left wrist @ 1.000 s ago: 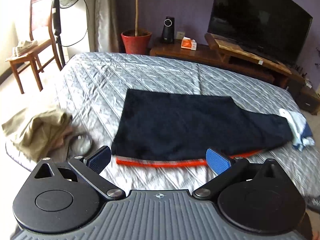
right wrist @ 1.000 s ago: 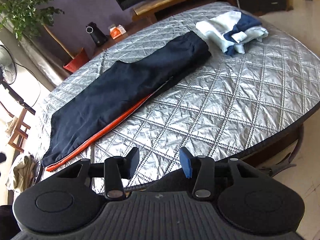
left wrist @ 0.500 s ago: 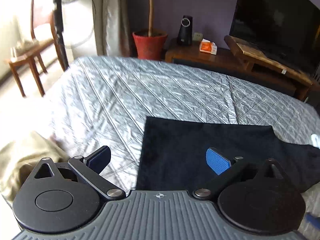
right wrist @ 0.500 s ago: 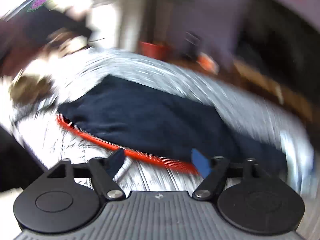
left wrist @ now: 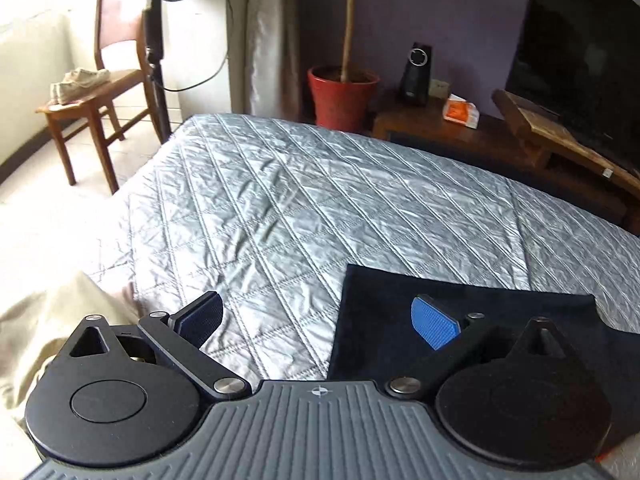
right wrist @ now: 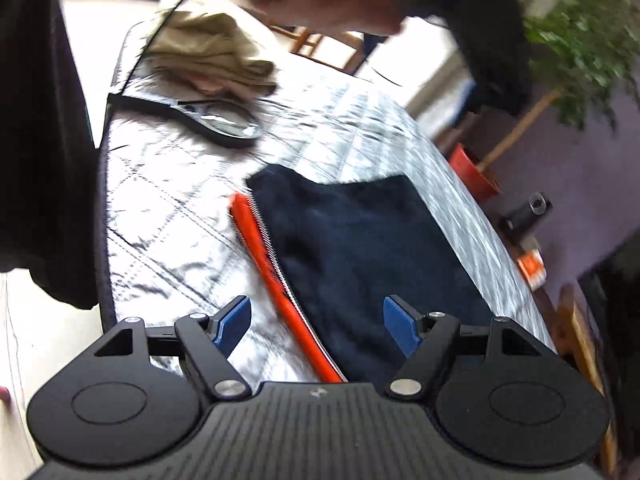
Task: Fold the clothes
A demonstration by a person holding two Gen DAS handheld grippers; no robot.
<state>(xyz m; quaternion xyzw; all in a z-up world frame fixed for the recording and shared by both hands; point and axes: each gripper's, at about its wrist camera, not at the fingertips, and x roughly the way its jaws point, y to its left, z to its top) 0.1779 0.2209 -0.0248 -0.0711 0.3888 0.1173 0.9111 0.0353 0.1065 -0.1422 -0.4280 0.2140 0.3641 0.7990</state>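
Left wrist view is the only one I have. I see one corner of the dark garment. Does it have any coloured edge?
Observer: Yes, the garment has an orange stripe along its near edge.
Operator: Is the right gripper holding it?
Observer: No. The right gripper is open, its jaws have just been opening, and the stripe runs between the fingers with no pad pressing on it.
Operator: Anything else on the bed?
Observer: A beige garment lies crumpled at the far corner, apart from the dark one.
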